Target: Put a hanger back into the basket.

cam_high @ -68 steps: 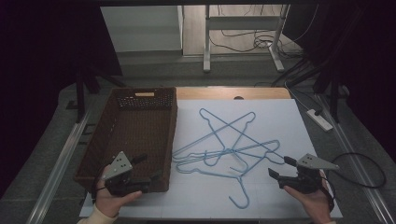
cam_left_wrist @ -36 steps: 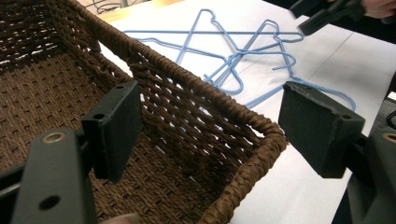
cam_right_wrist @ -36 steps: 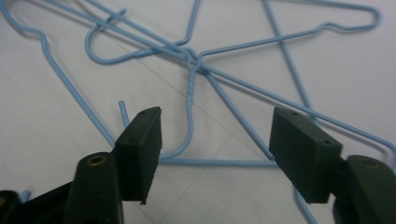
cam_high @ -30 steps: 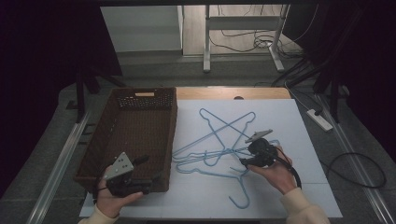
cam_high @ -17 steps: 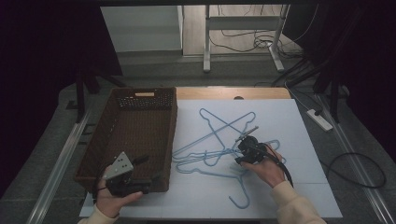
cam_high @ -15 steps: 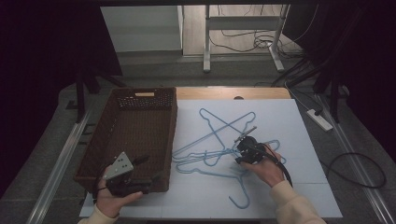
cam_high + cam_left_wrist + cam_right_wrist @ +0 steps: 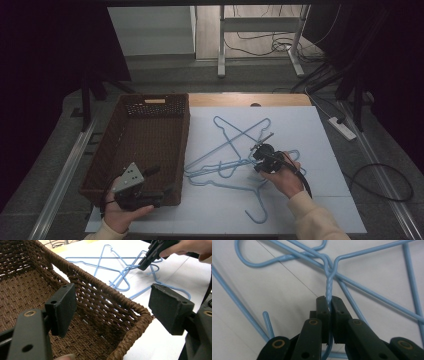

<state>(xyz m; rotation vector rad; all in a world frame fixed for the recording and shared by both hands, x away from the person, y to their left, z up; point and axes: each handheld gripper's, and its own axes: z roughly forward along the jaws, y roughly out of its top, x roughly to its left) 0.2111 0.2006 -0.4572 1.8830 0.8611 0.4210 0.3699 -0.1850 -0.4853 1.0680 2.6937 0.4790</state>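
A blue wire hanger (image 7: pixel 329 287) lies in a tangle of blue hangers (image 7: pixel 235 145) on the white-covered worktop (image 7: pixel 320 200), right of the brown wicker basket (image 7: pixel 145 145). The right gripper (image 7: pixel 328 305) has just been closing, and its fingers (image 7: pixel 323 311) now pinch the hanger's twisted neck. The left gripper (image 7: pixel 112 302) hovers at the basket's near corner, fingers (image 7: pixel 61 307) spread wide on nothing.
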